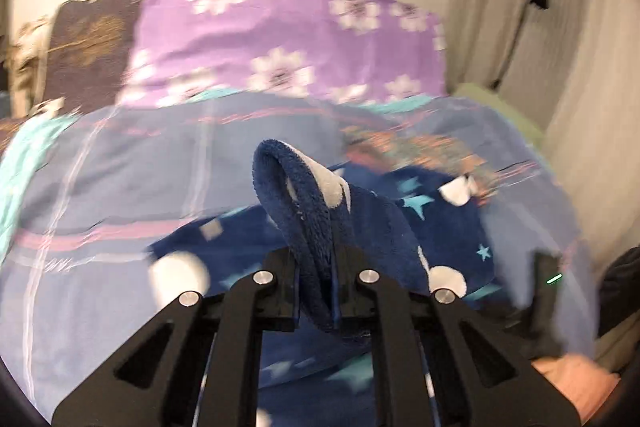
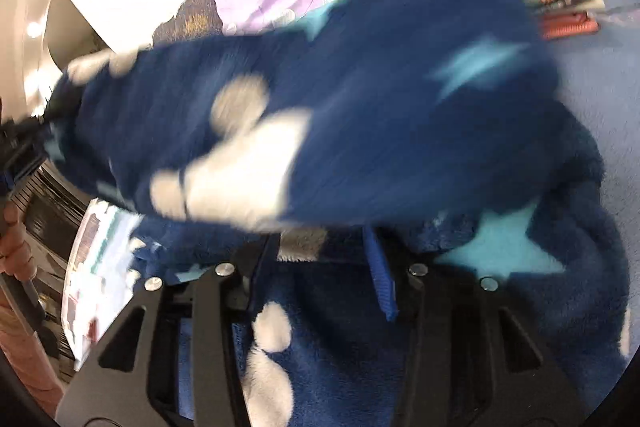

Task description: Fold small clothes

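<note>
1. Left gripper (image 1: 316, 291) is clamped on a bunched edge of the blue fleece garment (image 1: 400, 227), lifting it off the bed sheet (image 1: 120, 167), probably for a fold.
2. Right gripper (image 2: 324, 251): fabric covers the fingertips, so I can't tell its grip.

Heavy motion blur; blown-out glare upper left; fisheye-warped edges.

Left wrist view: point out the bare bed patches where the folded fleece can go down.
Free: the plaid bedsheet left of the blue star-print fleece, below the purple flowered pillow. Crowded: the right side, where the fleece spreads and a folded patterned cloth lies. The left gripper pinches a fleece fold.
</note>
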`<state>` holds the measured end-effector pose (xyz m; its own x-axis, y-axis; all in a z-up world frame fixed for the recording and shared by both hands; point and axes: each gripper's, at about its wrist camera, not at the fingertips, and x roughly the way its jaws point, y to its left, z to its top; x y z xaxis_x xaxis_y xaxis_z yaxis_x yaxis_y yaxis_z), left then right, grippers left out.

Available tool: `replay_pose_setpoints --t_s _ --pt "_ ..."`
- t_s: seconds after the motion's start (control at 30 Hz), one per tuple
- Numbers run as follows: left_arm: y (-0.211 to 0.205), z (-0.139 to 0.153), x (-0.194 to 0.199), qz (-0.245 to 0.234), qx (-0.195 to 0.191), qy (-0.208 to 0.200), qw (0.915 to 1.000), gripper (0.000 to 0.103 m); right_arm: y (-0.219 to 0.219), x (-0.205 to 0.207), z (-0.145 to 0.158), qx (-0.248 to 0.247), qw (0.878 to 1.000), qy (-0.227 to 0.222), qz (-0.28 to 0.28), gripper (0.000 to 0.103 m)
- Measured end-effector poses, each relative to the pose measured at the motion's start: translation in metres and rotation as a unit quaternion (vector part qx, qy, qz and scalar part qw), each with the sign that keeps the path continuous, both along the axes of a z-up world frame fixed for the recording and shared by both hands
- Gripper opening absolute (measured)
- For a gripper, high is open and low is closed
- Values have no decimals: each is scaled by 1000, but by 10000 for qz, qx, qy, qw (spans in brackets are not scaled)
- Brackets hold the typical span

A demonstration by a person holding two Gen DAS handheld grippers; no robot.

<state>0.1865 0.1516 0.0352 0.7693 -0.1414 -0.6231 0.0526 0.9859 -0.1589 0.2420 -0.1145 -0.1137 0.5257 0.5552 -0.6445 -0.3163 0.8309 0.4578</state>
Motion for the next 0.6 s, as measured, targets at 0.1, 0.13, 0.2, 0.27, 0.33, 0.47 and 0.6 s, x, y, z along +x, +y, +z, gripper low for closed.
replay_pose_setpoints --t_s 0.1,0.13,0.2,0.27,0.33,0.47,0.6 --pt "34 -43 0 469 15 459 9978 15 8 -11 1 -196 9996 -144 140 60" --pt "42 -61 1 619 156 639 9959 21 10 -12 1 -229 9995 -163 167 62" --pt "56 -87 1 986 491 984 9890 28 12 -11 3 -248 9994 -167 167 62" --pt "62 -92 -4 1111 542 929 9880 34 12 -11 3 -233 9994 -161 174 63" --pt "57 -86 -8 1093 382 705 9908 35 19 -13 1 -257 9994 -168 185 64" --pt "24 -75 -11 479 142 278 9984 44 23 -13 4 -540 9980 -194 254 68" --pt "-12 -119 4 140 1009 797 9916 59 32 -33 17 -1201 9908 -94 611 69"
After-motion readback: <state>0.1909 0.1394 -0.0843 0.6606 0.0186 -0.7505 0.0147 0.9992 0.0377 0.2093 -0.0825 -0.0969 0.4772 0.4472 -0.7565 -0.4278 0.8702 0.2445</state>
